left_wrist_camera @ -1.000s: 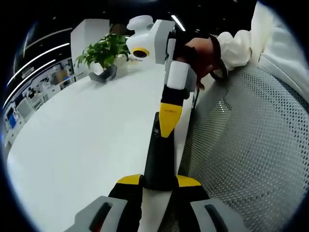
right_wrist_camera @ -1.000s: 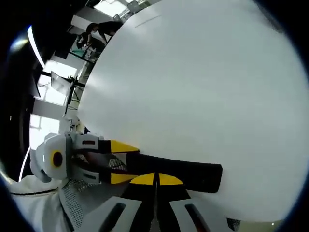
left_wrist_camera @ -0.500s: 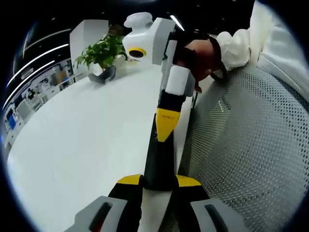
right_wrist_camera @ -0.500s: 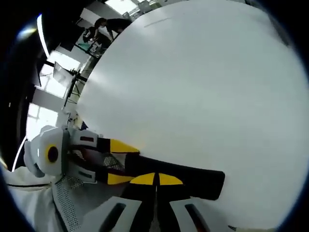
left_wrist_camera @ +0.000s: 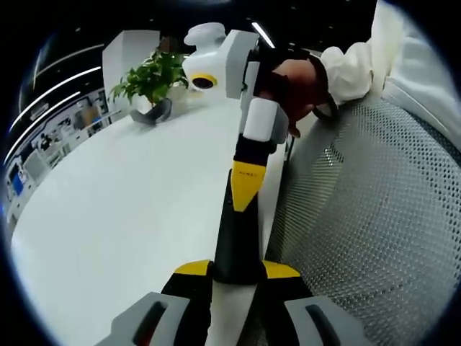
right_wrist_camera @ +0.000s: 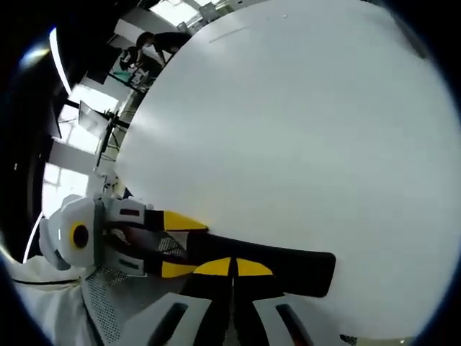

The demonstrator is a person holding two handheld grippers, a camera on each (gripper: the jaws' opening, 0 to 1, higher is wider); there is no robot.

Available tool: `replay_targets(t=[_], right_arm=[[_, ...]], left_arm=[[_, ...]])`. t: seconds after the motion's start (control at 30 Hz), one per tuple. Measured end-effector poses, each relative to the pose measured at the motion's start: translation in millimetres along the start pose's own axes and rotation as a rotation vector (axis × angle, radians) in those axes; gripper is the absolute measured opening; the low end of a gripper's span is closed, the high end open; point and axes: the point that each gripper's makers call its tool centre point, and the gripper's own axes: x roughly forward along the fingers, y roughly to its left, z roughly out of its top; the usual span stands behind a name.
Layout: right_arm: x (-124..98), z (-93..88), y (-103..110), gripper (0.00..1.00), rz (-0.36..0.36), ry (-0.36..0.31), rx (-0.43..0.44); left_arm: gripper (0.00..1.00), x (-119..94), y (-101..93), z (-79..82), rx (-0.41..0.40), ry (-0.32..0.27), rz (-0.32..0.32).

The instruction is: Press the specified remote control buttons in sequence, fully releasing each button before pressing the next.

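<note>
1. The setting was an open office with ceiling light strips. A broad white table (left_wrist_camera: 122,209) filled the left gripper view, with a potted plant (left_wrist_camera: 153,78) at its far end and a mesh chair back (left_wrist_camera: 374,216) to the right.
2. In that view the left gripper (left_wrist_camera: 236,270) rose from the bottom with its yellow-tipped jaws closed on the near end of a black remote control (left_wrist_camera: 236,231). The remote stood on edge along the table's border, probably held there so that its button face stayed steady and within reach.
3. Further right, the right gripper (left_wrist_camera: 245,189) came down from above. Its jaws were drawn together into one yellow point, which met the remote's upper part.
4. A hand (left_wrist_camera: 295,76) with a white sleeve gripped that tool's handle, wrist bent so that the tool slanted down toward the remote.
5. In the right gripper view the left gripper (right_wrist_camera: 169,245) entered from the left, its jaws clamping the left end of the remote (right_wrist_camera: 274,263), which lay across the bottom of the table (right_wrist_camera: 302,130).
6. The right gripper (right_wrist_camera: 232,268) showed its yellow tips side by side with no gap, holding nothing and resting on the remote's body.
7. Whether a button was actually depressed could not be told; it looked like a press in progress.
</note>
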Motion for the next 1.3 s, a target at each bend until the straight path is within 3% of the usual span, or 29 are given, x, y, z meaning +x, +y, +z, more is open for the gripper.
replay_targets(t=[0.53, 0.77, 1.3], right_arm=[[0, -0.5, 2, 0.00, -0.012, 0.014, -0.024], [-3, 0.5, 1, 0.00, 0.005, 0.007, 0.012], [3, -0.8, 15, 0.00, 0.046, 0.009, -0.028]], left_arm=[[0.25, 0, 0.4, -0.1, 0.004, 0.002, -0.001], [0.25, 0, -0.4, 0.1, 0.006, 0.003, -0.002], [0.25, 0, -0.6, -0.1, -0.004, 0.005, -0.001]])
